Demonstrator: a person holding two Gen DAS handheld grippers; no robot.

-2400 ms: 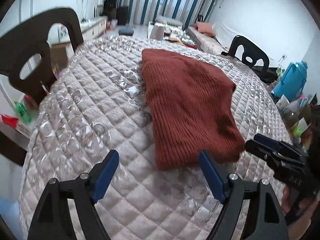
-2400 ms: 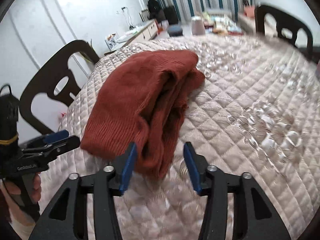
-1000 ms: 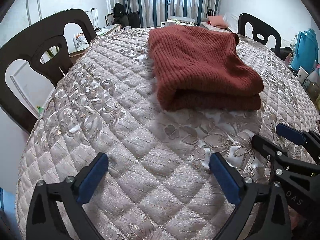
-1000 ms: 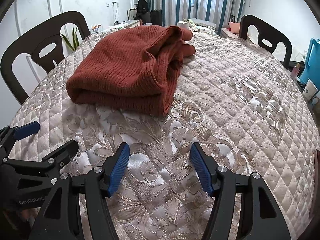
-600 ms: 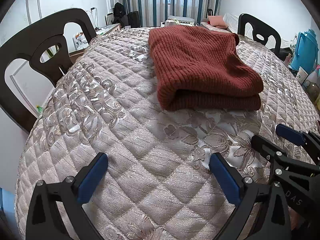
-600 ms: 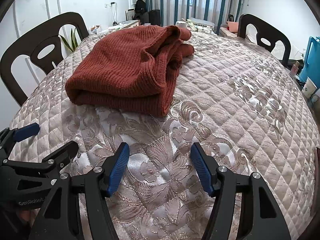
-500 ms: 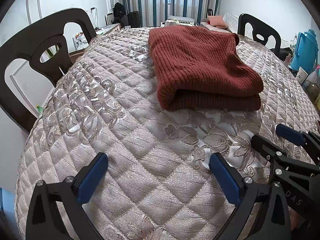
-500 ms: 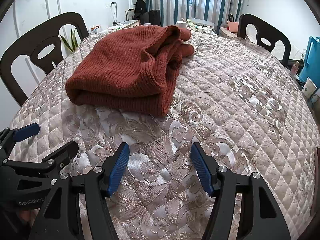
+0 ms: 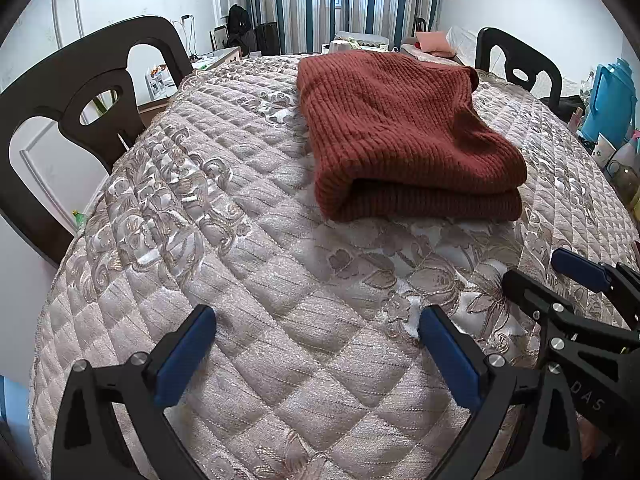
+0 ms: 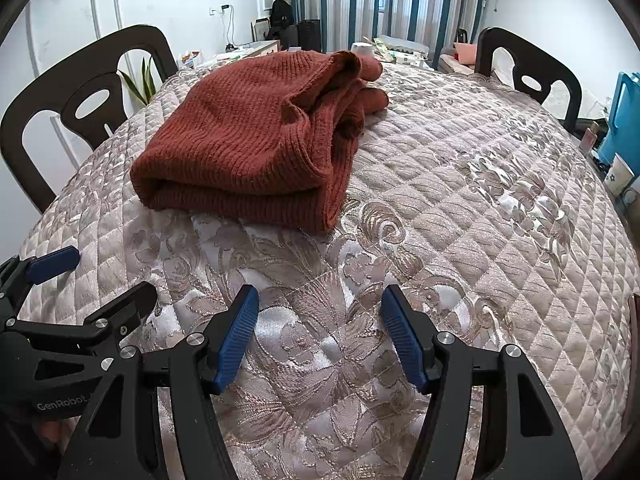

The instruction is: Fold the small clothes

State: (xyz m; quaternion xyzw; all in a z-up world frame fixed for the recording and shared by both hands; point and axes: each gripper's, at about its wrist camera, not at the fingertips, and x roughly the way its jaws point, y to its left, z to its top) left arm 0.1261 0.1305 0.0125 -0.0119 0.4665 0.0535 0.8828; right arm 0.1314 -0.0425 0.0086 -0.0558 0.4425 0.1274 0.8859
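Sweater: rust-red knit sweater (image 9: 404,128) lay folded in a thick bundle on the worktop (image 9: 248,264), toward the far half, nothing gripping it.
Fold: near edge a rounded double layer, fairly even. In the right view, loose cloth, perhaps a sleeve or the collar, bunched out at the far right end (image 10: 360,80); could not tell which part.
Left tongs: left tongs (image 9: 316,354) stood wide open, blue pads empty, hovering low over the quilted cover, near the table edge and well short of the sweater.
Right tongs: right tongs (image 10: 320,340) also spread open, holding nothing, likewise well apart from the bundle. Each pair showed at the edge of the other's view, so the two sat side by side.
Stage: judged the folding about done; at most a tidy of the bunched end remained.
Risk, knit: thick springy knit might relax and the top layer creep open if left untucked.
Risk, regrip: a pinch on only the top layer would peel the fold apart.
Risk, cover: the cover looked slick and loose; a low pad could snag it and drag the bundle askew.
Surroundings: dark chairs (image 9: 92,92) ringed the worktop, clear of the work.
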